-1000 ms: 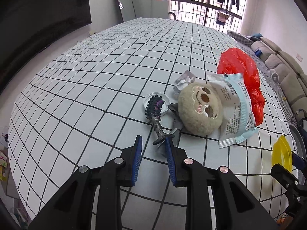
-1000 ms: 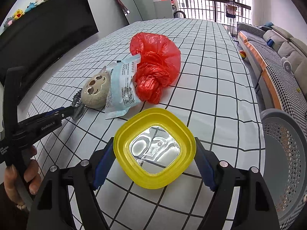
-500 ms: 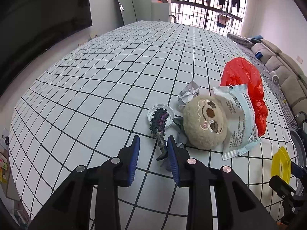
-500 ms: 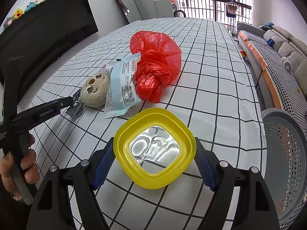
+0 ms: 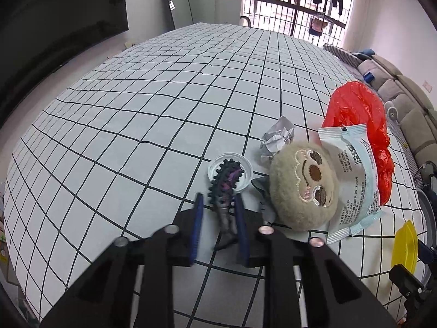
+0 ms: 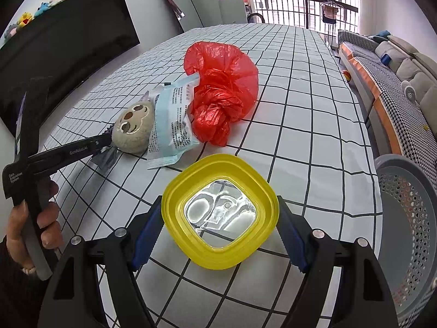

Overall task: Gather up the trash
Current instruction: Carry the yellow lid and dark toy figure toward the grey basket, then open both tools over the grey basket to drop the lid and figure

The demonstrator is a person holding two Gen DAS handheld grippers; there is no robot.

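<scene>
2 grippers work over the white black-gridded tablecloth (image 5: 153, 125). The left gripper (image 5: 218, 205) is closing – its blue pads flank the tail of a dark spiky purple toy lizard (image 5: 224, 188), whose head lies in a clear round plastic lid (image 5: 243, 169) left of a beige round plush face (image 5: 303, 186). The right gripper (image 6: 220, 213) grasps a yellow square-rimmed plastic lid (image 6: 174, 205) – a grey perforated basket (image 6: 409, 218) sits near right.
</scene>
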